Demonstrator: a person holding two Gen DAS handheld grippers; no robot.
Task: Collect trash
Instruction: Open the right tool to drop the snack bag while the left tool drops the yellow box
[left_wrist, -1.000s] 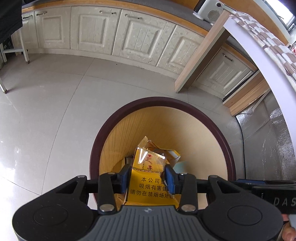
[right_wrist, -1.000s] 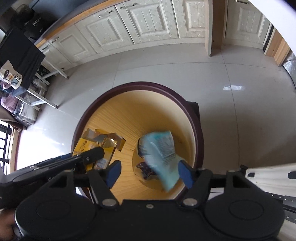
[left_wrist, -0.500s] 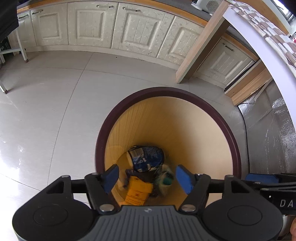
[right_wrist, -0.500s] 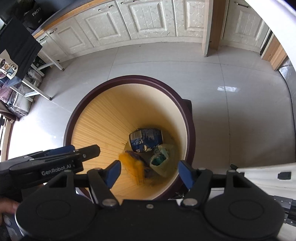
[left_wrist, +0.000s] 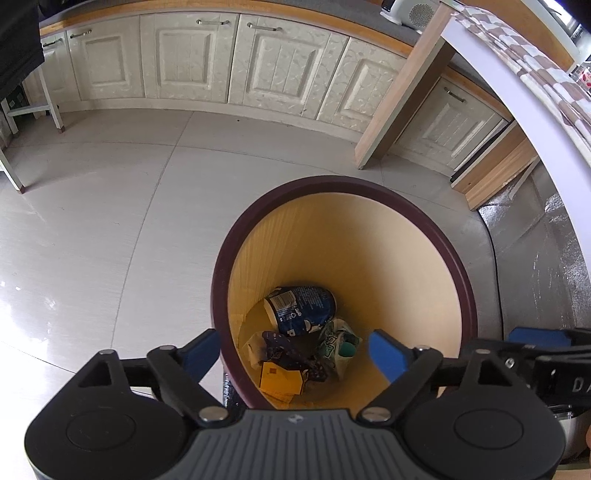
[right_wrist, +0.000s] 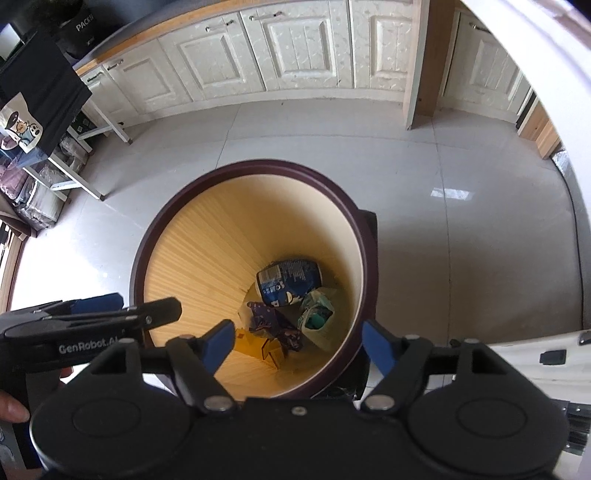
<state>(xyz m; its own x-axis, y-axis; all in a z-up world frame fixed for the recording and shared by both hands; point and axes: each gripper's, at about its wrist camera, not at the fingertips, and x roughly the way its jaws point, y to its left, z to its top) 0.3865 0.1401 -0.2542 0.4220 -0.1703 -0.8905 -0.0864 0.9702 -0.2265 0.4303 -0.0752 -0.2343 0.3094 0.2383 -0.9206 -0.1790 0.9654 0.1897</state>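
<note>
Basically done here: left claw and right claw both hang apart and empty, jaws just opened, over the bin, with the trash lying at its bottom.

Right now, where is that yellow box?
In both wrist views the yellow box lies at the bottom of the bin, nearest the cameras, beside the purple wrapper and below the blue bag.

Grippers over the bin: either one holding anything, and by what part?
Nothing held. Left gripper and right gripper have just been opening, nothing between the jaws; the trash lies at the bottom of the bin.
</note>
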